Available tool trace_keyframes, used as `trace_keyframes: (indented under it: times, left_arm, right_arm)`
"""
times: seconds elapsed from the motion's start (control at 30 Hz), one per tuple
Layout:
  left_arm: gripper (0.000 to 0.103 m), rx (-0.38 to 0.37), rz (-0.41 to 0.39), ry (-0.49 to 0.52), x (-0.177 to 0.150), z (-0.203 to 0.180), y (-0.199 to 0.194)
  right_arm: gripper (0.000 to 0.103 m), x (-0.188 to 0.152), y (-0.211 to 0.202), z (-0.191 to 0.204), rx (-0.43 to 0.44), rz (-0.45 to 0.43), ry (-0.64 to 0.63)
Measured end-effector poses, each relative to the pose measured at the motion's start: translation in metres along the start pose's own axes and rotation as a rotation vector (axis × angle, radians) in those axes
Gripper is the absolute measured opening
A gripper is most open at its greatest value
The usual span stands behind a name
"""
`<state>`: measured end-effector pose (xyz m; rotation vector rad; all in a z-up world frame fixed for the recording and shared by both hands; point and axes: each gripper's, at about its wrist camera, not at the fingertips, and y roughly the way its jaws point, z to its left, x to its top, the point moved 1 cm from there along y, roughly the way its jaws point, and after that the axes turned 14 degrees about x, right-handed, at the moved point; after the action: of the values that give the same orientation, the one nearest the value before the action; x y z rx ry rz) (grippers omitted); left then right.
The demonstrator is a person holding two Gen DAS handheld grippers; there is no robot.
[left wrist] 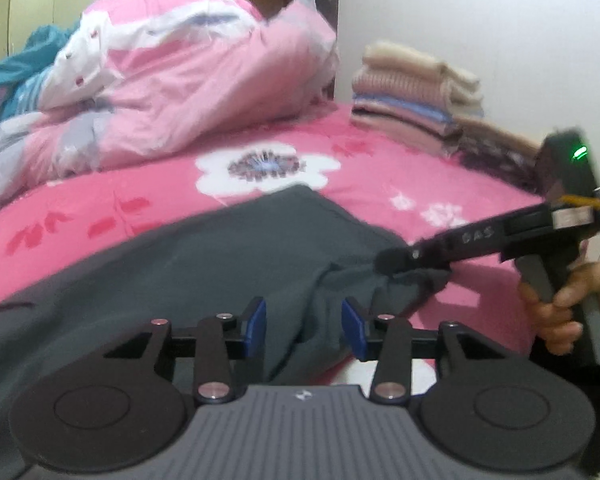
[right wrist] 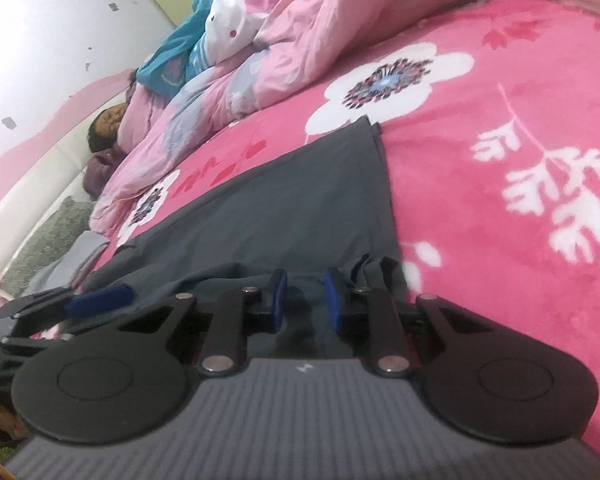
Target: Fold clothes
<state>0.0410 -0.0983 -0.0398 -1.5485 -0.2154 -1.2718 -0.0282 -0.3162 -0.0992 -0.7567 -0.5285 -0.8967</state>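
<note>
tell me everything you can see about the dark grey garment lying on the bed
The dark grey garment is plain, soft, matte fabric, with no print visible. It lies mostly flat on the pink flowered bedspread, one straight hemmed corner pointing toward the heaped quilt. Its near right part is bunched and wrinkled. The right tongs pinch that bunch, and the left tongs straddle a raised fold, their blue pads not clearly pressing it. Its near edge runs out of view.

pink floral bedsheet (left wrist: 380, 200) | crumpled pink quilt (left wrist: 188, 80) | teal cloth (right wrist: 176, 60)
</note>
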Motion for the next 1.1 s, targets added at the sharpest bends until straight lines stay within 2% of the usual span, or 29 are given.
trace_keyframes:
  times: [0.1, 0.27, 0.33, 0.4, 0.47, 0.53, 0.57, 0.6, 0.7, 0.8, 0.9, 1.03, 1.1]
  left_arm:
    - [0.029, 0.027, 0.055, -0.029, -0.010, -0.005, 0.021]
    - [0.029, 0.013, 0.066, -0.086, -0.015, 0.003, 0.025]
    - [0.029, 0.010, 0.065, -0.092, -0.016, 0.005, 0.025]
    - [0.029, 0.006, 0.063, -0.101, -0.018, 0.006, 0.025]
    - [0.029, 0.003, 0.061, -0.105, -0.018, 0.006, 0.024]
    - [0.029, -0.001, 0.060, -0.109, -0.019, 0.007, 0.024]
    - [0.029, -0.004, 0.061, -0.110, -0.018, 0.008, 0.025]
    - [0.029, -0.006, 0.062, -0.113, -0.018, 0.008, 0.025]
    - [0.029, -0.017, 0.066, -0.127, -0.018, 0.011, 0.026]
    - [0.029, -0.024, 0.065, -0.140, -0.019, 0.012, 0.026]
    - [0.029, -0.029, 0.066, -0.153, -0.019, 0.014, 0.027]
    - [0.029, -0.039, 0.071, -0.174, -0.020, 0.016, 0.027]
    - [0.029, -0.050, 0.078, -0.195, -0.020, 0.019, 0.029]
  right_arm:
    - [0.018, -0.003, -0.008, 0.007, -0.037, -0.027, -0.022]
    - [0.023, 0.002, -0.033, 0.027, -0.051, -0.103, -0.107]
    - [0.023, 0.002, -0.038, 0.035, 0.010, -0.114, -0.144]
    - [0.023, 0.001, -0.032, 0.036, 0.038, -0.086, -0.157]
    - [0.022, 0.001, -0.019, 0.024, 0.009, -0.048, -0.113]
    - [0.017, 0.002, -0.013, 0.001, -0.051, -0.042, -0.037]
    - [0.011, 0.003, -0.016, -0.012, -0.058, -0.069, 0.024]
    - [0.012, 0.006, -0.024, -0.022, -0.049, -0.109, 0.088]
    - [0.024, 0.014, -0.055, -0.027, -0.103, -0.214, 0.171]
    - [0.037, 0.011, -0.080, -0.023, -0.107, -0.223, 0.250]
    - [0.052, -0.005, -0.086, -0.009, -0.060, -0.158, 0.330]
    - [0.056, -0.030, -0.061, 0.001, -0.056, -0.041, 0.399]
    - [0.064, -0.031, -0.049, -0.001, -0.054, -0.080, 0.422]
